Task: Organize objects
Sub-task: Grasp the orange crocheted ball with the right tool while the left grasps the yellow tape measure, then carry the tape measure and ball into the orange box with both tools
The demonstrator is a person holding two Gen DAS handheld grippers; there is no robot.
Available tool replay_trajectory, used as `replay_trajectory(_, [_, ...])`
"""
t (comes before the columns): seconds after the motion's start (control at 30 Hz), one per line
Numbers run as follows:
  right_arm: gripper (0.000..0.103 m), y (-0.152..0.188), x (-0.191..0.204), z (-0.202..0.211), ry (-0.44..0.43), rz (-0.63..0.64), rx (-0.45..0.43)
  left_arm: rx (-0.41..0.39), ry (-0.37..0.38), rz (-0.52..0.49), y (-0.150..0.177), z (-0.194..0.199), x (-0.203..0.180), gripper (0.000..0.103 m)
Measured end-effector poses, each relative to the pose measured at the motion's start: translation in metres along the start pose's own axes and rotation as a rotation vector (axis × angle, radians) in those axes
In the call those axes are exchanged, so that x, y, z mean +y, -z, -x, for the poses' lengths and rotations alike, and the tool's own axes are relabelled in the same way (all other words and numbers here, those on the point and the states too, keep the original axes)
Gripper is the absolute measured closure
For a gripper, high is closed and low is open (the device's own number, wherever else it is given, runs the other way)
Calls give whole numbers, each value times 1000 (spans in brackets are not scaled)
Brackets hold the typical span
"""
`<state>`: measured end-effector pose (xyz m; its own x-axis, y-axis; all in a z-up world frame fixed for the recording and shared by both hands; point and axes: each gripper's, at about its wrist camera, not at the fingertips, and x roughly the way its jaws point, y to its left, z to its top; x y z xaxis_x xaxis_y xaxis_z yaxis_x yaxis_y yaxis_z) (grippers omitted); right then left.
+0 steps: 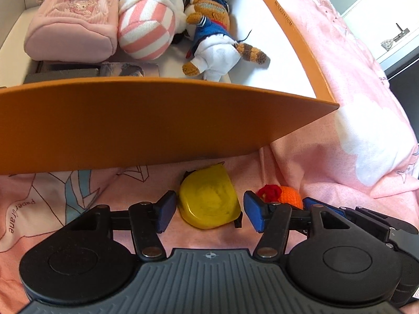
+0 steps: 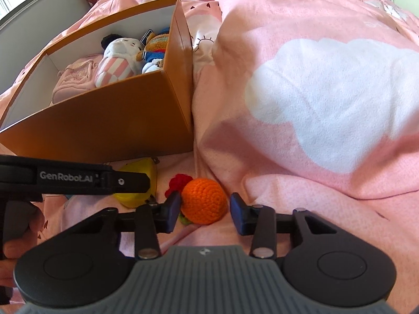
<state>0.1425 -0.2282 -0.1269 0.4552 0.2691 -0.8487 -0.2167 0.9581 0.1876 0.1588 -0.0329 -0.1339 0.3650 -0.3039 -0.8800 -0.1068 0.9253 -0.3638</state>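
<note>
A yellow rounded case [image 1: 208, 200] lies on the pink bed cover just in front of the orange box [image 1: 146, 123]. My left gripper [image 1: 207, 213] is open with its fingers on either side of the case. An orange crocheted ball [image 2: 204, 200] with a red knit tuft [image 2: 179, 183] lies to its right. My right gripper [image 2: 205, 213] is open around the ball; the left pad [image 2: 172, 209] touches it. The case also shows in the right wrist view [image 2: 138, 183], partly behind the left gripper's arm. The ball shows in the left wrist view [image 1: 289, 195].
The orange box [image 2: 117, 120] holds a pink pouch [image 1: 73, 23], a pink-striped white plush [image 1: 149, 23], a brown plush in blue and white [image 1: 214, 36] and flat dark items [image 1: 78, 72]. A rumpled pink blanket [image 2: 314, 104] rises to the right.
</note>
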Motion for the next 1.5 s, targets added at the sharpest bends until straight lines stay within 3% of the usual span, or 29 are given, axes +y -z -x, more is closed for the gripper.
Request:
replay_trajectory(0.27, [63,-1,-1,-11,-21,7,-5,22,-71,-17,-1,-12,-12,31])
replay_trajectory(0.33, [62,-1,-2,-12,-29,-3,-2,23,-73,-3,-1,-14,-9,36])
replay_trajectory(0.87, [62,1,2,-7,-33,12,-17,-13,-32,-21,15,10,3,41])
replay_trajectory(1.17, [62,-5,17,26,-25,81,-86,-108,14,-104,31,61,0,41])
replay_trajectory(1.5, [62,-34,33,81,-27,188,-216,-242,117,-161,20,121,-16,41])
